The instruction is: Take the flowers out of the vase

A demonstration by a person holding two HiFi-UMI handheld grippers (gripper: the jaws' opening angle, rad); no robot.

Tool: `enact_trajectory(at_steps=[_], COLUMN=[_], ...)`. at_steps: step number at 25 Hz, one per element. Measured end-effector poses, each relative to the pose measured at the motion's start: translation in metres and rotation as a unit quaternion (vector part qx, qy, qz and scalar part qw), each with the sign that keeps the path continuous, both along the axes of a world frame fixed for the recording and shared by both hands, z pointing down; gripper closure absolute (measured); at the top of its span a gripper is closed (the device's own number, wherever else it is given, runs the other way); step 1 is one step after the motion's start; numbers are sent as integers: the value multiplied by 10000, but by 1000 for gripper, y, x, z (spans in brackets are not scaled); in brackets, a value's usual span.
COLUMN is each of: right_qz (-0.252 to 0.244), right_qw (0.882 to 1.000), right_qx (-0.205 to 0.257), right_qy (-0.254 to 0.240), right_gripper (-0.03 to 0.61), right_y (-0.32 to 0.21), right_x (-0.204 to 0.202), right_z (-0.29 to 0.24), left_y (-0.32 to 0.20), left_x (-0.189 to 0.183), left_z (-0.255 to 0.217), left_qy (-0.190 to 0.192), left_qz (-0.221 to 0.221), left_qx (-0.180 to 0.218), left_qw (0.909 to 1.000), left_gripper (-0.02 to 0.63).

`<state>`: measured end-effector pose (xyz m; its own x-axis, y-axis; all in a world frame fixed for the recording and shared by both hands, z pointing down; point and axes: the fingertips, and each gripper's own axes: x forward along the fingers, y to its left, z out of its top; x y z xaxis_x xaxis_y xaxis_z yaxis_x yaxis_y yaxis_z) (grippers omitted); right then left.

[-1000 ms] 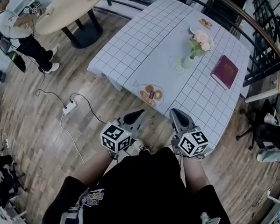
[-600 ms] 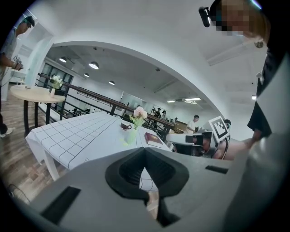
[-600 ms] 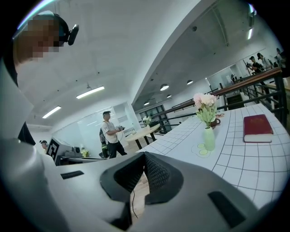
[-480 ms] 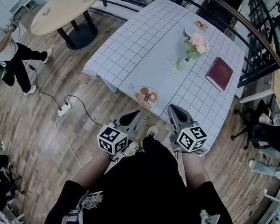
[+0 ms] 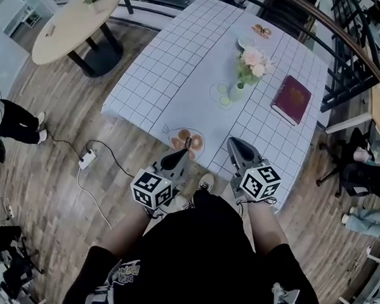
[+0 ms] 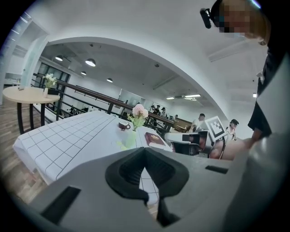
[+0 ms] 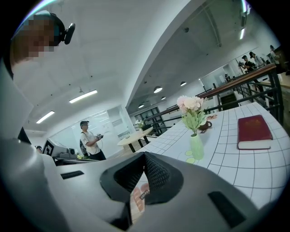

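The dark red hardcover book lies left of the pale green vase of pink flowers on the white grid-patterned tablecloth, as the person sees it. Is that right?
Not quite: the side is wrong. In the head view the dark red hardcover book lies right of the pale green vase of pink flowers, not left, on the white grid-patterned tablecloth.

One vase (image 5: 236, 92), one book (image 5: 291, 99), two tables (image 5: 182, 65) (image 5: 70, 18), two hand-held grippers (image 5: 179, 156) (image 5: 236, 145).
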<state>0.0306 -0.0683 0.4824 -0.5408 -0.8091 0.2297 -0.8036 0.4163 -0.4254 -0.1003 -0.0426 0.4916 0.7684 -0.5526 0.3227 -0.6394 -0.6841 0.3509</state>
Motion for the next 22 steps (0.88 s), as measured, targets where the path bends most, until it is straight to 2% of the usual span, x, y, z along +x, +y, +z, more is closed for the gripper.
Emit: enact_trajectory(at_steps=[11, 17, 22], right_qz=[180, 224, 402], right_qw=[9998, 9997, 9991], right_qx=[-69, -58, -110], right_qy=[-61, -38, -37], right_gripper=[557, 557, 557], right_y=[-63, -90, -102], right_x=[51, 59, 65], right_z=[20, 27, 33], left_y=[-73, -105, -131], left_x=[55, 70, 91], left_z=[-3, -1, 3], left_qy=[-258, -369, -471], left_qz=[226, 292, 566], left_qx=[175, 160, 224], left_qw=[9993, 9988, 9970], left_gripper=[606, 606, 606])
